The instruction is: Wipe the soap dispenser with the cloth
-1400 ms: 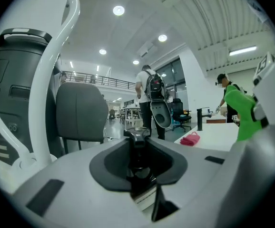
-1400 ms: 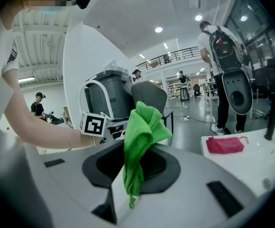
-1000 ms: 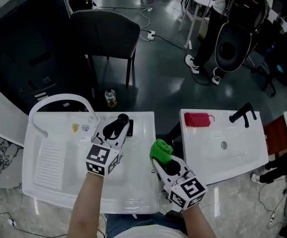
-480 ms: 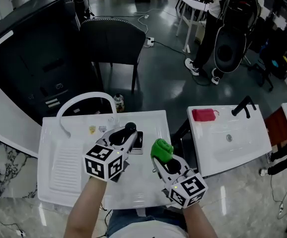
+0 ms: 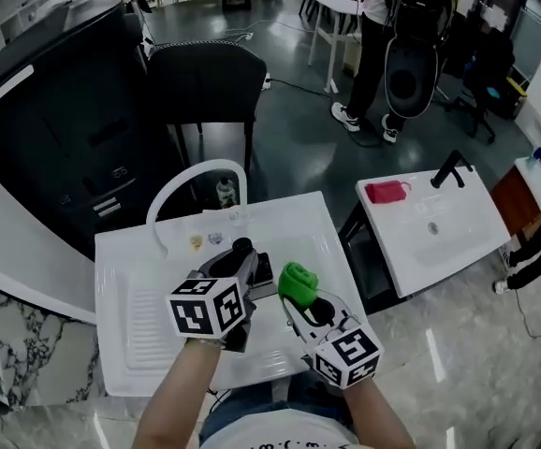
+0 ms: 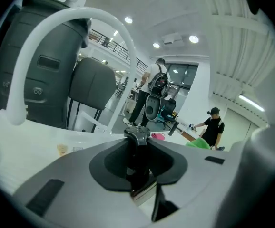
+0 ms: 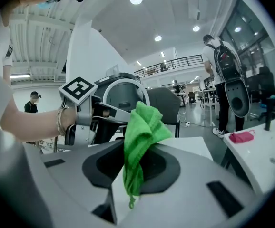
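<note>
Left gripper (image 5: 242,262): jaws clamped on the black soap dispenser (image 6: 137,136), its pump head poking out past the tips. Right gripper (image 5: 300,297): jaws pinched on the green cloth (image 7: 140,134), which bunches up above them. Cloth sits just right of the dispenser; contact cannot be told. Both are held over the white sink (image 5: 121,260), on the near side of its arched faucet (image 5: 196,178).

Closer together: soap dispenser (image 5: 242,248), cloth (image 5: 297,282)
</note>
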Tool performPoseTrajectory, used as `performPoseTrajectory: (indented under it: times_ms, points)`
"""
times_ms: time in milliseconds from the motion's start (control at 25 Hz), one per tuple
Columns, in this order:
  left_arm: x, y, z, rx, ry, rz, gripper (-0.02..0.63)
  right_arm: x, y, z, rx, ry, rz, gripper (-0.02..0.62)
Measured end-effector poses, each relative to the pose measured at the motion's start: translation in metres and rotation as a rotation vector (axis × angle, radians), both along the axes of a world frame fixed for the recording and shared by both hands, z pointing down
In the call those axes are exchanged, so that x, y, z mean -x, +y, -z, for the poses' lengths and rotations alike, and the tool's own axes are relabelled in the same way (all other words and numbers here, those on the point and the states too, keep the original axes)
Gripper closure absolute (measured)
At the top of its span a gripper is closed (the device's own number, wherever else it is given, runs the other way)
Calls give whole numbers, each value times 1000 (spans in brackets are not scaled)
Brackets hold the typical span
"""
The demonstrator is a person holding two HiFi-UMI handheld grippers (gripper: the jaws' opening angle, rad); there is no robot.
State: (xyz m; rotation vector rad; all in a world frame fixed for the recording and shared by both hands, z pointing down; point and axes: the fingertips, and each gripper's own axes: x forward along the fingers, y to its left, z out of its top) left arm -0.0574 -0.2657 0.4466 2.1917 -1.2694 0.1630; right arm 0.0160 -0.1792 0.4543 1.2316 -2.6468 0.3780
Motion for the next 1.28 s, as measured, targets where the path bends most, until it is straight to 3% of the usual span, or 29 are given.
performPoseTrajectory:
  times_ms: [400, 640, 960, 1160, 1280]
  points:
    - [22, 30, 8, 48, 131, 49, 509, 43, 5, 7, -41, 45, -40, 510]
    - [20, 35, 19, 33, 175, 117, 507, 29, 1, 6, -41, 83, -37, 511]
    - [17, 35, 42, -17, 209, 189, 508, -19, -8, -20, 68, 132, -124, 511]
    - [8, 31, 46, -24, 247, 213, 509, -28, 0, 1, 38, 80, -94, 511]
    - [8, 28, 45, -22, 234, 234, 511, -11, 11, 21, 11, 16, 8, 511]
